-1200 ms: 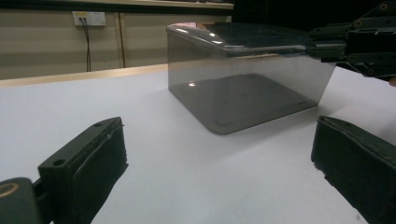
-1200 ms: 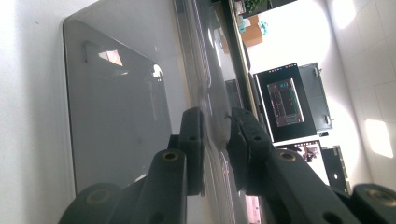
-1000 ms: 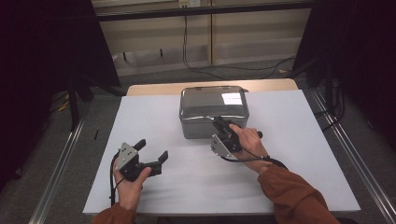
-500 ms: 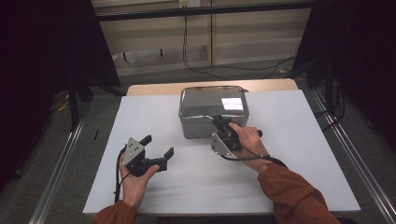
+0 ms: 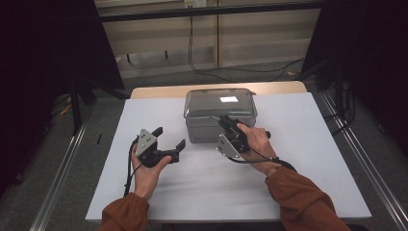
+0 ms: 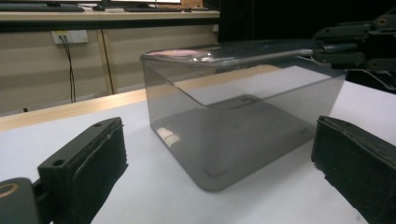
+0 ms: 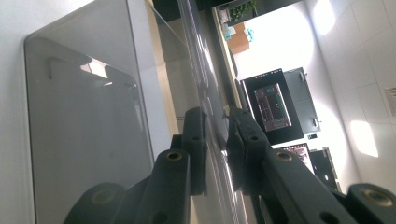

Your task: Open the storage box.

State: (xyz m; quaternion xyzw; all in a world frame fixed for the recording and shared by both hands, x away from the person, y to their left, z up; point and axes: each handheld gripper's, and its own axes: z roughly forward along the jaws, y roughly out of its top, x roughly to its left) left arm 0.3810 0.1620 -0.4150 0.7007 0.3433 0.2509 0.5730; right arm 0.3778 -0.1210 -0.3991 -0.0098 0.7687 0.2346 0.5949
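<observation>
A smoky clear plastic box [image 5: 211,126] with a lid [image 5: 219,101] stands at the back middle of the white table [image 5: 298,159]. My right gripper [image 5: 224,119] is turned on its side at the box's front rim, shut on the lid's edge [image 7: 198,56]; in the right gripper view its jaws pinch that thin edge, gripper [image 7: 217,135]. My left gripper [image 5: 169,137] is open, left of the box and apart from it. In the left gripper view the box [image 6: 243,126] sits ahead between the wide-apart jaws of the left gripper [image 6: 219,163], with the right gripper [image 6: 345,44] at the lid's far corner.
A small pale object [image 6: 168,136] lies inside the box near its floor. Metal rails [image 5: 62,168] run along both sides of the table. A wooden strip [image 5: 159,91] borders the far edge, with cables [image 5: 192,53] on the floor beyond.
My left gripper has moved forward and to the right, closer to the box. The right gripper has stayed on the lid's edge.
</observation>
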